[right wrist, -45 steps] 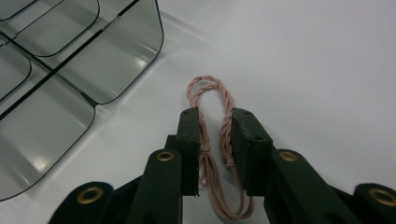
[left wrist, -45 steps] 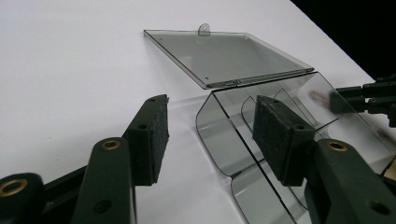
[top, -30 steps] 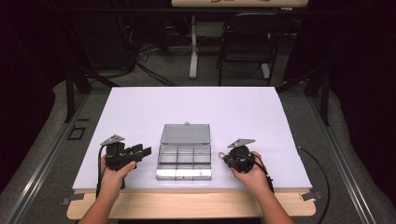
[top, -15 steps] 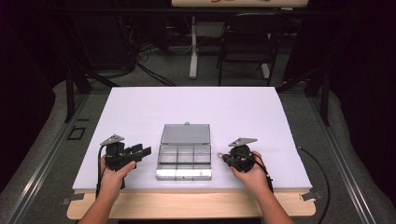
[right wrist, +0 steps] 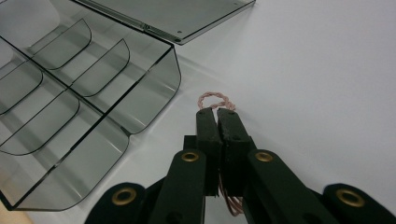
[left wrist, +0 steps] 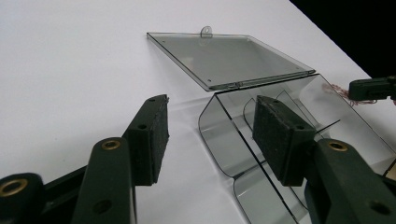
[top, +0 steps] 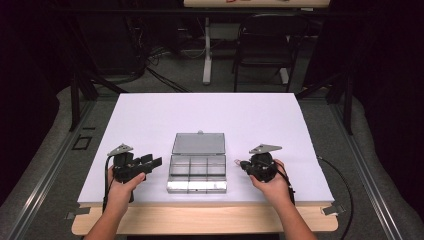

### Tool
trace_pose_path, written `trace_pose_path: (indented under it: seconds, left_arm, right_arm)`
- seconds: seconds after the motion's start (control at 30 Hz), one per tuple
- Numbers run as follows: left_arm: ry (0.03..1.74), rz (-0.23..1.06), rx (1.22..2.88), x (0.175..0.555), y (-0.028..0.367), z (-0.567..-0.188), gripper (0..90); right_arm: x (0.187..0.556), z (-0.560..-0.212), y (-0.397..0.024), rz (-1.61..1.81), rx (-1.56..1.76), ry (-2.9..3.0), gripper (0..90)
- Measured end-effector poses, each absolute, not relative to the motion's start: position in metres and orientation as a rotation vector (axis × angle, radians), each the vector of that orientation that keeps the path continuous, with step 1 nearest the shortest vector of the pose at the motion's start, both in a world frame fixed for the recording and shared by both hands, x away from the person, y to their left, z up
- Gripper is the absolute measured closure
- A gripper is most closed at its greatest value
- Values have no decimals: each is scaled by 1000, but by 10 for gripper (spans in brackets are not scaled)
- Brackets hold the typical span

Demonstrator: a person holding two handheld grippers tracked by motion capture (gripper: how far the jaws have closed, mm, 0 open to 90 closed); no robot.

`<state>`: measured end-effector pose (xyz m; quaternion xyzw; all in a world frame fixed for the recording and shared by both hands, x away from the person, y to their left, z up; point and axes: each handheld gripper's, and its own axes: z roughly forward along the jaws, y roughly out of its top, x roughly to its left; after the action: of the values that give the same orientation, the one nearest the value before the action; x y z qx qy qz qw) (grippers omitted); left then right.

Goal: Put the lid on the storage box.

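Note:
An open clear plastic compartment box [top: 197, 189] sits near the table's front edge, its lid [top: 199, 143] lying flat behind it. My left gripper [top: 153, 162] rests just left of the box, open and holding nothing; in the left gripper view its jaws [left wrist: 212, 109] straddle the box's near corner [left wrist: 219, 135] without touching it. My right gripper [top: 241, 164] sits just right of the box. In the right gripper view it [right wrist: 216, 114] is shut on a thin pink twisted cord [right wrist: 215, 99], whose loop sticks out past the tips.
The box's compartments [right wrist: 70, 88] look empty. The white table top [top: 210, 115] stretches wide behind the box and to both sides. A dark chair [top: 265, 45] and a table leg [top: 206, 50] stand on the floor beyond the far edge.

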<state>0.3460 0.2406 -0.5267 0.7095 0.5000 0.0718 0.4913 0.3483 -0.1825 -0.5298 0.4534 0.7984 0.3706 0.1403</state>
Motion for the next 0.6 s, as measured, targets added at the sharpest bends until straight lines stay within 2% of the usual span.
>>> trace_pose_path:
  seconds: [0.6]
  left_arm:
    - [1214,181,1727,346,240,-527,461]
  right_arm:
    - [347,-520,-181,1099,1279,2299,887]
